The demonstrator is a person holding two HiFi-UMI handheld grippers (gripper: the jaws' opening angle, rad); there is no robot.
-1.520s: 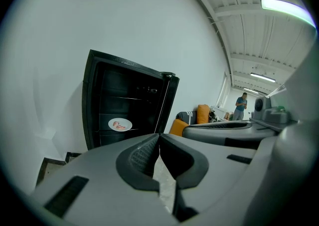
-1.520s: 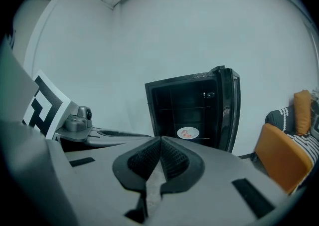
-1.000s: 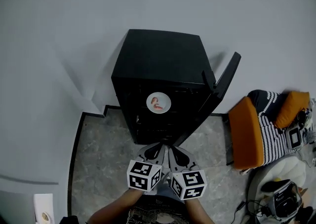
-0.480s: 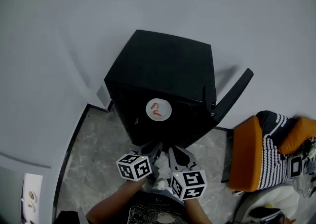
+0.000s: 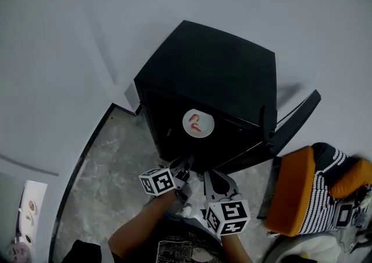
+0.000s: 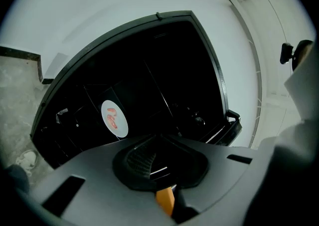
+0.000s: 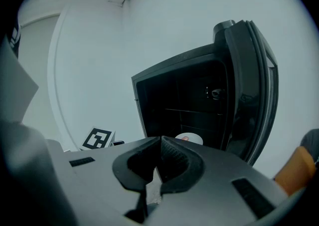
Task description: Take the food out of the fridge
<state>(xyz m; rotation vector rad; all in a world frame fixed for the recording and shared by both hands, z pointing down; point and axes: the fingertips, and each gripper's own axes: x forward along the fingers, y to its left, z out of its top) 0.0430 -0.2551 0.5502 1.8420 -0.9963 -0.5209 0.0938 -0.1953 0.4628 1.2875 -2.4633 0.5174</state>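
Now the left gripper [image 5: 185, 163] and the right gripper [image 5: 212, 176] both have their jaws closed together, with nothing between them. Just ahead of the fingertips stands the open black fridge [image 5: 215, 70]. Inside it, beyond the tips, a white plate [image 5: 207, 120] carries the reddish food [image 5: 196, 129].

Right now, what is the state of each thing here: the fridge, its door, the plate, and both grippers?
Black fridge: standing on the floor, inside exposed.
Fridge door: swung wide open.
White plate: on a shelf inside the fridge, reddish food on it, not yet taken out.
Left gripper: shut, nothing between its jaws.
Right gripper: shut, nothing between its jaws.
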